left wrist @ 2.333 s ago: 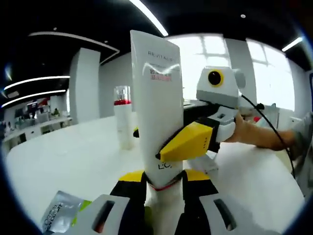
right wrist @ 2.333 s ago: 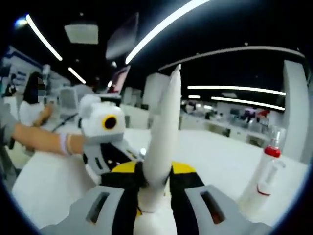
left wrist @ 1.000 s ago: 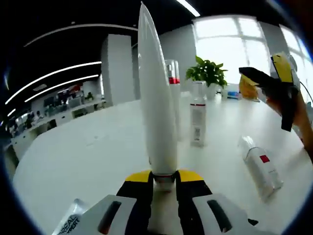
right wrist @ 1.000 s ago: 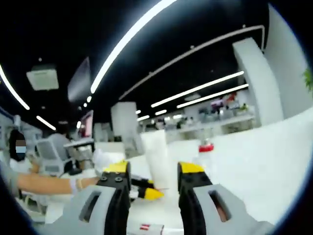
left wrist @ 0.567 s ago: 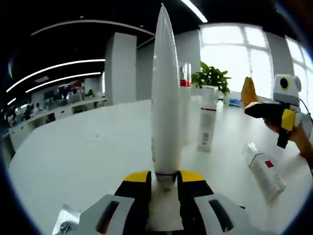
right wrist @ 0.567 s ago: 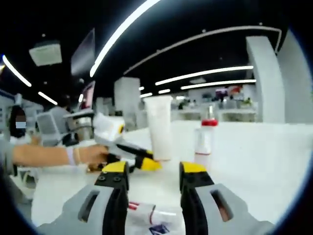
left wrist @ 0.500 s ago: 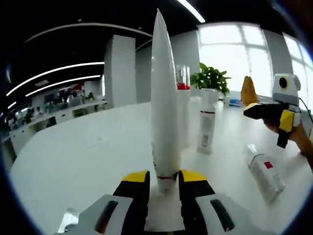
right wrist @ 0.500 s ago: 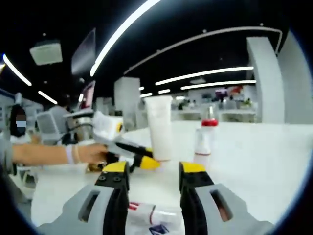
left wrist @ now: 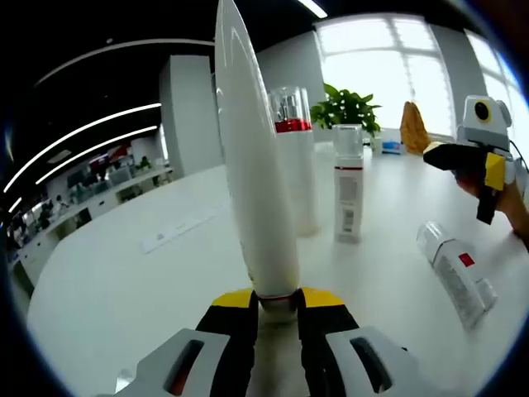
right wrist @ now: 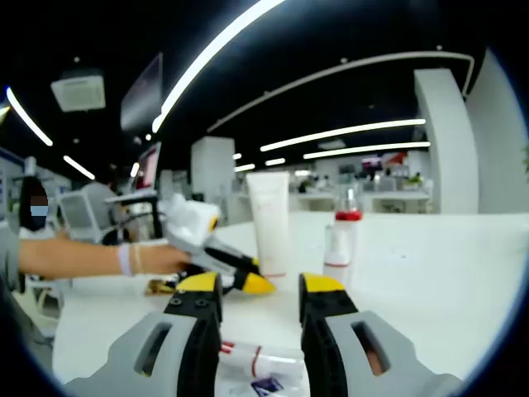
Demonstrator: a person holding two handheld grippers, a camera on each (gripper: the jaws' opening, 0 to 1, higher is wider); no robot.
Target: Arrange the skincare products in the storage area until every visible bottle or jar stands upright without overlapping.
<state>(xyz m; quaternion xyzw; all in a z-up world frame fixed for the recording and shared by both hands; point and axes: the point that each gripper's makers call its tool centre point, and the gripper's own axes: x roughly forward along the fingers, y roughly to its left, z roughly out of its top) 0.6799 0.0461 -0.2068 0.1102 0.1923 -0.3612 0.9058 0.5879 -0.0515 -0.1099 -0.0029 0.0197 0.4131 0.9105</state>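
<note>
Left gripper view: your left gripper (left wrist: pixel 277 304) has its yellow-tipped jaws closed narrowly on the cap end of the white tube (left wrist: pixel 254 165), which stands nearly upright with its crimped end up, tilted slightly to the view's left, over the white table (left wrist: pixel 124 273). Half a second ago the tube filled the view's centre with the other bottles close behind it; now those bottles sit off to its right, so you have swung the tube to a fresh spot, and whether its cap already touches the table cannot be told. Beyond it stand the clear-capped bottle with the red band (left wrist: pixel 293 157) and the small white bottle (left wrist: pixel 348 194), both upright and apart from one another. Farther right a white bottle with a red mark (left wrist: pixel 457 271) lies on its side, which by the task is work left for you. Your right gripper (left wrist: pixel 479 169) hovers near it. In the right gripper view, that gripper (right wrist: pixel 260 299) shows its jaws parted and holding nothing, with the fallen bottle (right wrist: pixel 256 364) just below them; beyond, the tube (right wrist: pixel 270 231) and a red-collared bottle (right wrist: pixel 343 236) stand upright.
</note>
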